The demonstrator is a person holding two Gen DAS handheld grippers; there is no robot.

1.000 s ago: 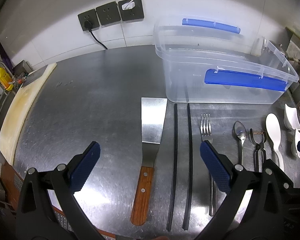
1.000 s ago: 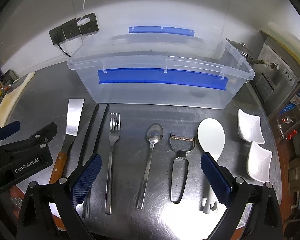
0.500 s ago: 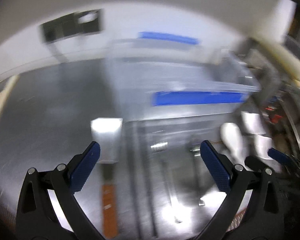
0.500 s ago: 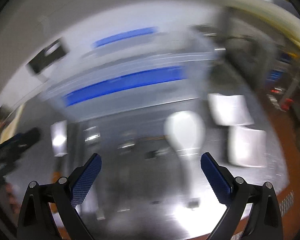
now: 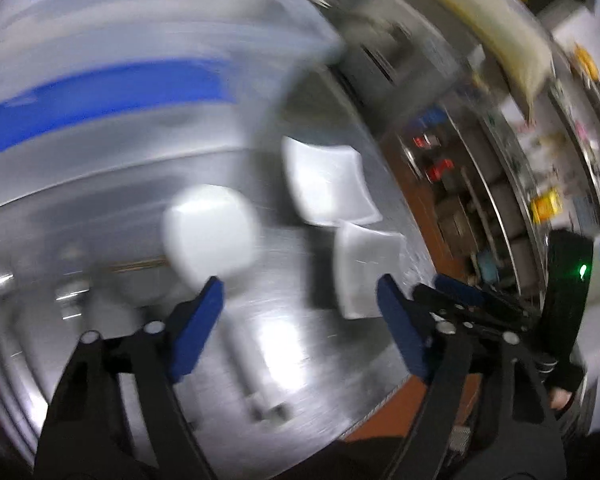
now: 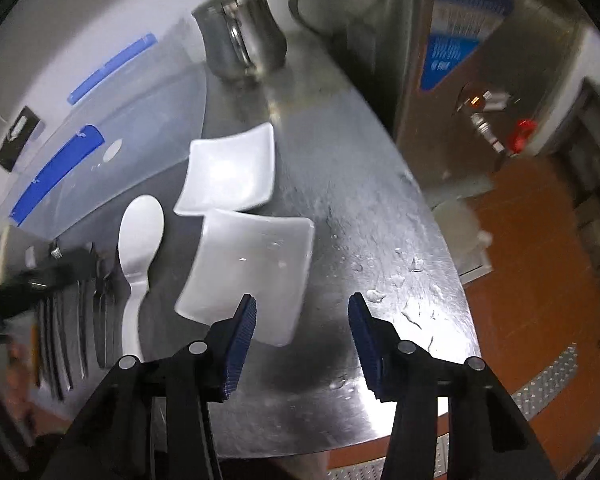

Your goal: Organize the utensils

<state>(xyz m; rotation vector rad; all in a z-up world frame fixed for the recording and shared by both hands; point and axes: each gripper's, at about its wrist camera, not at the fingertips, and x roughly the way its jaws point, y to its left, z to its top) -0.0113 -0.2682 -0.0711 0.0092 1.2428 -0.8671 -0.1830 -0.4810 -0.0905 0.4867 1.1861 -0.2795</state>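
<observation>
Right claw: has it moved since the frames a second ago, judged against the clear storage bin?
Yes. The right claw has swung rightward, away from the clear storage bin; it now faces the nearer white square dish, open and empty.

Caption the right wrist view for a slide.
Open right gripper poised above the near white square dish, rice paddle and clear storage bin alongside.

The steel tabletop (image 6: 380, 208) carries a clear plastic bin (image 6: 112, 148) with blue handles at the back left and a metal kettle (image 6: 240, 32) behind it. Two white square dishes (image 6: 230, 172) (image 6: 256, 268) lie just beside each other; left of them lies a white rice paddle (image 6: 140, 236), then dark, blurred utensils (image 6: 80, 308). Water droplets (image 6: 412, 276) speckle the right side.
</observation>
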